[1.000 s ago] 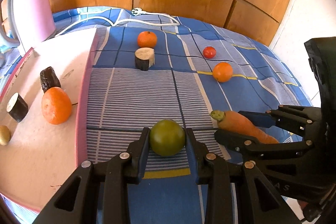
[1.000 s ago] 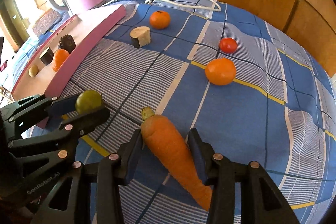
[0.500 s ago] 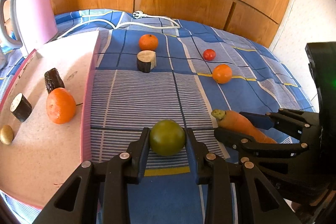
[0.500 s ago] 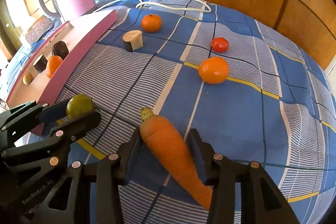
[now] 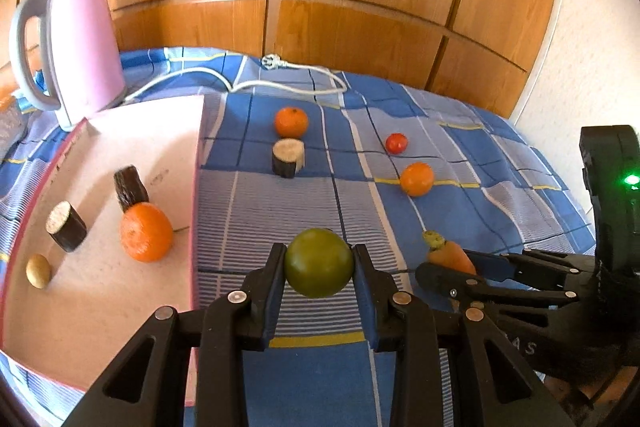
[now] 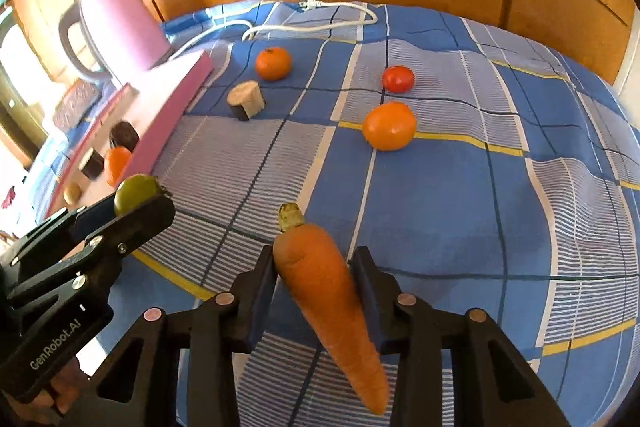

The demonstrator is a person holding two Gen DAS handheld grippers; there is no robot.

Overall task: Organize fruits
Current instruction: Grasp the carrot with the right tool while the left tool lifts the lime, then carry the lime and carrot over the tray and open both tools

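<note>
A green fruit [image 5: 318, 263] is clamped between the pads of the left claw [image 5: 319, 269], just beside the pink tray [image 5: 120, 307] where an orange [image 5: 146, 231] is already laid. The right claw [image 6: 316, 277] has just been closing, and a carrot [image 6: 328, 287] is now pinched in it above the checked bedspread [image 6: 520, 227]. For a clean step, both loads are best raised clear of the cloth before being carried toward the tray, and the carrot, gripped near its thick end, should be kept from swinging.
</note>
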